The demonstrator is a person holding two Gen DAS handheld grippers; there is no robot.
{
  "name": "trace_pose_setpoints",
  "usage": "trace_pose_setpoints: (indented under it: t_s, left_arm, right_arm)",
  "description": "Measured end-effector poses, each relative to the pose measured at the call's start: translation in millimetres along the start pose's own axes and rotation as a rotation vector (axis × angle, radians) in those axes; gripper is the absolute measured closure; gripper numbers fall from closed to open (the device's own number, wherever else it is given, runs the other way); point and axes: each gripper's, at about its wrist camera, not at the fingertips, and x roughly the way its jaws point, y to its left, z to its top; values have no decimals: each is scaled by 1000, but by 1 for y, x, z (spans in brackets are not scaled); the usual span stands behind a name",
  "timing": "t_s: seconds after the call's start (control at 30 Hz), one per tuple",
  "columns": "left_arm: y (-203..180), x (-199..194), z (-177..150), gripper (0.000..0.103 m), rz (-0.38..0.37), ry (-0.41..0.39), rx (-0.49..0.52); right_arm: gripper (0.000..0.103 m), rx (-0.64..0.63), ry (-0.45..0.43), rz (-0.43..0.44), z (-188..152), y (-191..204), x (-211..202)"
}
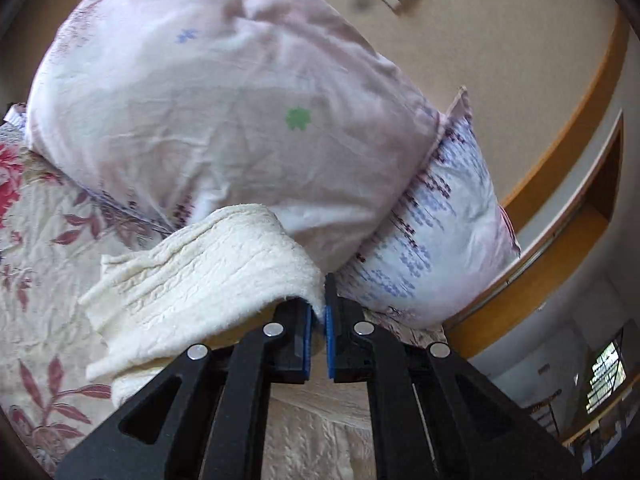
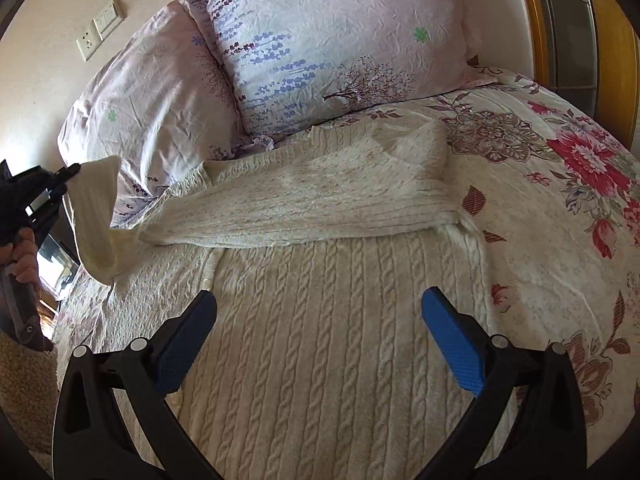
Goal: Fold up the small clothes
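Observation:
A cream cable-knit sweater (image 2: 320, 320) lies flat on the bed. One sleeve (image 2: 312, 196) is folded across its upper part. My left gripper (image 1: 319, 312) is shut on the cuff of the other sleeve (image 1: 208, 276) and holds it lifted above the bed; it also shows at the left edge of the right wrist view (image 2: 70, 170), with the sleeve (image 2: 98, 216) hanging from it. My right gripper (image 2: 320, 312) is open and empty, hovering over the sweater's body.
Two pale pink floral pillows (image 2: 328, 40) (image 2: 152, 88) lean at the head of the bed. A floral bedspread (image 2: 560, 208) covers the bed. Wall sockets (image 2: 100, 32) are behind the pillows. A wooden frame (image 1: 560, 200) runs along the bed's side.

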Motion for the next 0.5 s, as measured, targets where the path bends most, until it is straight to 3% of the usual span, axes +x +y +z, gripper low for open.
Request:
trace_pose_setpoints:
  t_s: [0.1, 0.23, 0.5]
  left_arm:
    - [-29, 49, -31, 98, -39, 121, 76]
    - [-41, 97, -74, 98, 5, 260, 155]
    - [-36, 126, -109, 97, 122, 375, 271]
  right_arm:
    - [1, 17, -6, -12, -1, -7, -3]
    - [1, 32, -11, -21, -1, -16, -6]
    - [1, 29, 14, -3, -3, -12, 2]
